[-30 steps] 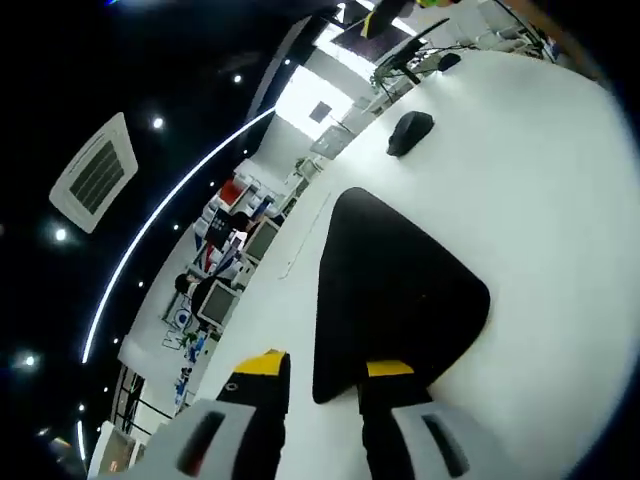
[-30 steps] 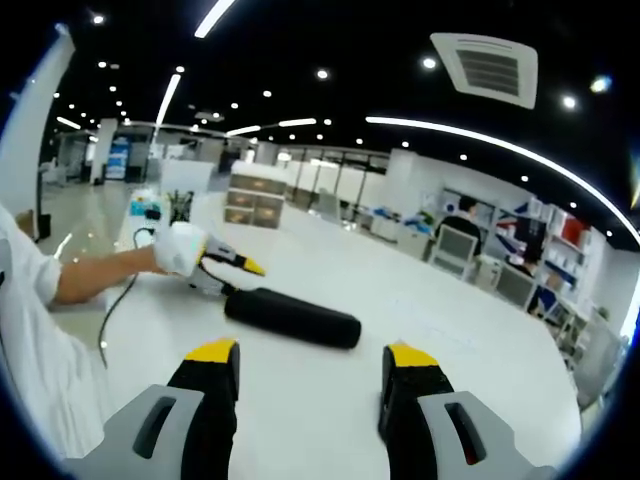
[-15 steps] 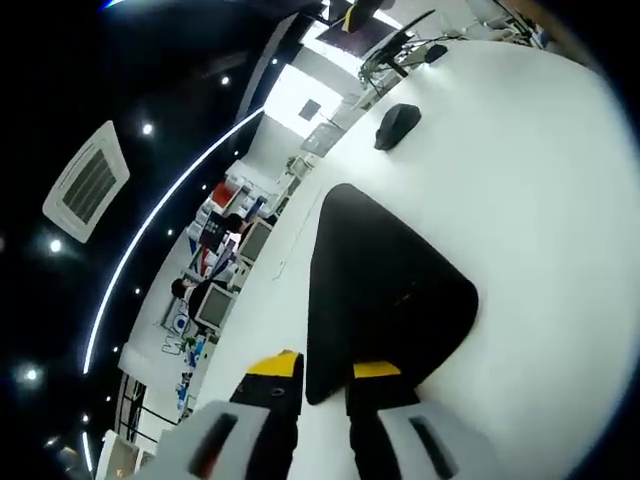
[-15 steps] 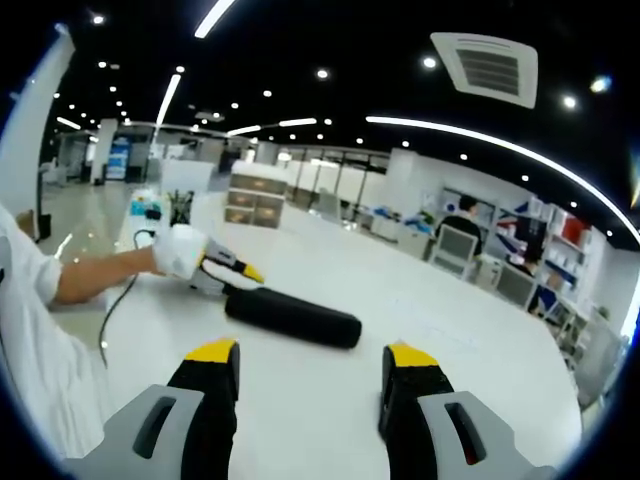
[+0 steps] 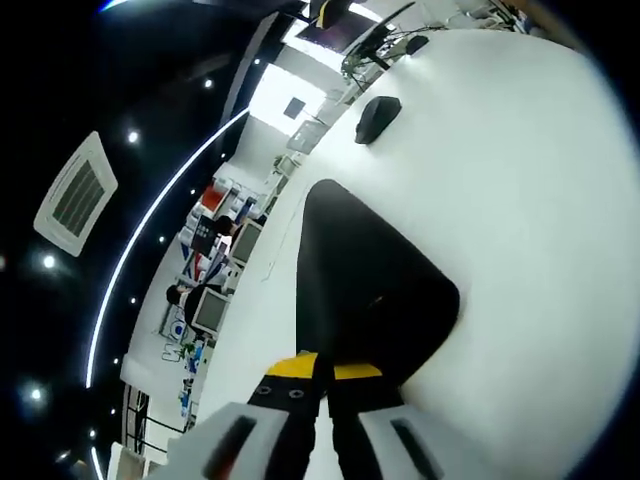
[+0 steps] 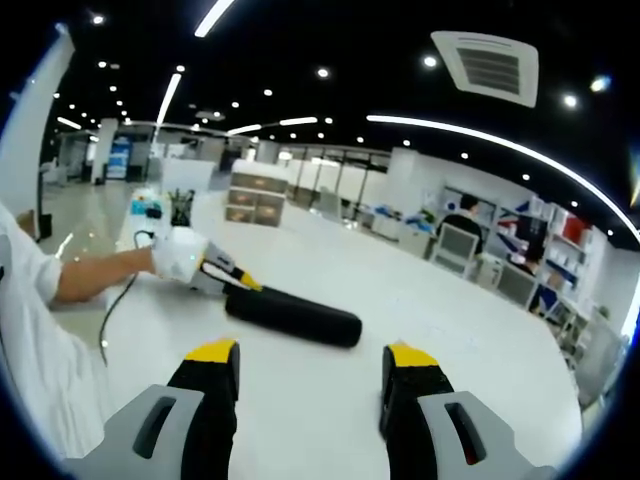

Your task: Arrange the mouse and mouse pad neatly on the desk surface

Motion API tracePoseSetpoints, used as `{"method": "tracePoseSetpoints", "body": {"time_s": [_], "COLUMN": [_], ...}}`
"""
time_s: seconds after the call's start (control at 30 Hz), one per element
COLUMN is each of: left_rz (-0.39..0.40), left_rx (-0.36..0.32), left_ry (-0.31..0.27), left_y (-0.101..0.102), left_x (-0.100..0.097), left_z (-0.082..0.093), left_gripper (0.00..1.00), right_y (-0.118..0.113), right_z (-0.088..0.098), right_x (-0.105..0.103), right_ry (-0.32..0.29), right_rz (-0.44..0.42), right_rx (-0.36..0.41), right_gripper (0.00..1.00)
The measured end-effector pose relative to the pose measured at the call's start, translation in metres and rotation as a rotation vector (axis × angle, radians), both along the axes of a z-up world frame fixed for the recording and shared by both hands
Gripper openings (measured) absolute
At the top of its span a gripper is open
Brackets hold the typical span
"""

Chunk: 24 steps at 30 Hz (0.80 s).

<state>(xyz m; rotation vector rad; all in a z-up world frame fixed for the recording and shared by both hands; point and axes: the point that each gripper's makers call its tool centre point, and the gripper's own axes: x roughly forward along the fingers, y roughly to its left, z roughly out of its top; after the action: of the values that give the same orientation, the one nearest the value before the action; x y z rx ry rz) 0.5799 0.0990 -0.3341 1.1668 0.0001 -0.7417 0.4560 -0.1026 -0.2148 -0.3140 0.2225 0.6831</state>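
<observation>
White desk (image 5: 540, 200) in an open office: the black mouse pad (image 5: 365, 290) lies mid-frame, its near corner pinched by the left gripper (image 5: 322, 367), likely to reposition it; mouse (image 5: 377, 117) upper centre; right gripper (image 6: 310, 352) gapes, idle

We see a smooth white desk (image 5: 540, 200) with a faint sheen, and on it a matt black mouse pad (image 5: 365, 290) that looks like soft cloth or rubber. The mouse (image 5: 377, 117) reads as matt black plastic. Each hand-held gripper (image 6: 310, 375) has grey plastic bodies, black fingers and glossy yellow tips.
</observation>
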Motion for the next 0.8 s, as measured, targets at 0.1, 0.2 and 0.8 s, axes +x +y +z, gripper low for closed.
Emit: {"method": "tracePoseSetpoints", "body": {"time_s": [0.1,0.2,0.8], "left_rz": [0.008,0.011,0.030], "left_rx": [0.030,0.036,0.015], "left_ry": [-0.022,-0.024,-0.037], "left_y": [0.002,0.003,0.005], "left_x": [0.001,0.001,-0.001], "left_z": [-0.001,-0.001,0.012], "left_gripper": [0.04,0.03,0.03], "right_y": [0.000,-0.001,0.000], "right_z": [0.001,0.001,0.000], "right_x": [0.000,0.000,0.000], "right_ry": [-0.001,-0.003,0.001], "right_rz": [0.001,0.000,0.002], "right_rx": [0.000,0.000,-0.006], "right_gripper": [0.55,0.55,0.55]}}
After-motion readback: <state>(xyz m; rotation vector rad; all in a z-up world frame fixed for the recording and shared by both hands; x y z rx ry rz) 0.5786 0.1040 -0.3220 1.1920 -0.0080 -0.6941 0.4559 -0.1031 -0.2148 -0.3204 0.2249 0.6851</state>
